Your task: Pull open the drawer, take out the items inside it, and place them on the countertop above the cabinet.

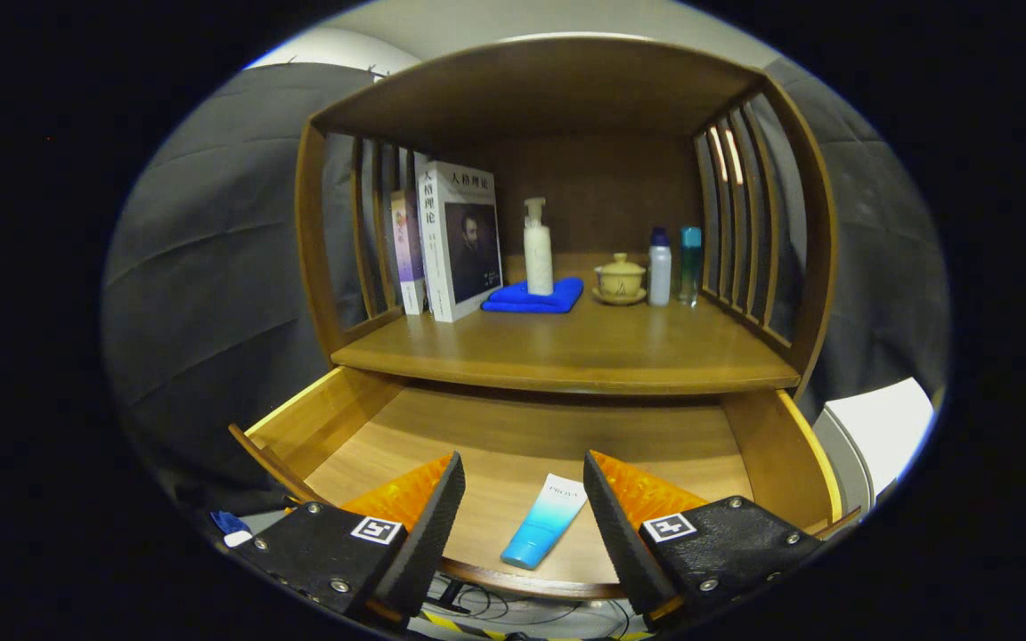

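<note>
Looking into the pulled-open drawer [522,436], we see a tube [544,521], white fading to blue, lying flat low in the frame's centre. Our gripper [522,485] hangs released, fingers spread either side of it, touching nothing.

Tube [544,521] white-to-blue; cloth [533,297] blue.

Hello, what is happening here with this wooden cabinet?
A person holds a two-finger gripper over the pulled-open wooden drawer. Its fingers are open, and a blue-and-white squeeze tube lies on the drawer floor between them, not gripped. The wooden countertop above carries books, a white pump bottle on a blue cloth, a lidded cup and two small bottles.
</note>
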`<state>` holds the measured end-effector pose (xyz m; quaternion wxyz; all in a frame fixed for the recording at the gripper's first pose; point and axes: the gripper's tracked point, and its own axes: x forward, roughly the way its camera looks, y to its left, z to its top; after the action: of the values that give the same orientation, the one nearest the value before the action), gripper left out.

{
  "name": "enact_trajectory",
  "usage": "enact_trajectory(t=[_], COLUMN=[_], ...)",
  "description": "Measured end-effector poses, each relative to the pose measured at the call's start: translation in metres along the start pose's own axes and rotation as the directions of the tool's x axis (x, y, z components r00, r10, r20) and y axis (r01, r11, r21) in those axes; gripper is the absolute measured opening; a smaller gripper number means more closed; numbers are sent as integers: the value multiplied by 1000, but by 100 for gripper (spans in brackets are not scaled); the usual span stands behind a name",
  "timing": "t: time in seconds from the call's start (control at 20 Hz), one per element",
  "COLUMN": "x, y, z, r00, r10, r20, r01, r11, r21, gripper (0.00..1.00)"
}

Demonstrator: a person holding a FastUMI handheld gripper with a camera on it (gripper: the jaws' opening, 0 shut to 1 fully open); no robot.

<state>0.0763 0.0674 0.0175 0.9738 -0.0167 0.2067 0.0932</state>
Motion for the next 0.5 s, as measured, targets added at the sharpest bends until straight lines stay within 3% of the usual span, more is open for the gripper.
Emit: enact_trajectory(t=[0.3,0.5], x=[34,55], y=[-8,-14], z=[-13,-37], r00=[977,925], r10=[18,21], r20=[-212,-380], r01=[-18,-18], r11=[1000,1000], r21=[1,12], gripper=[83,83])
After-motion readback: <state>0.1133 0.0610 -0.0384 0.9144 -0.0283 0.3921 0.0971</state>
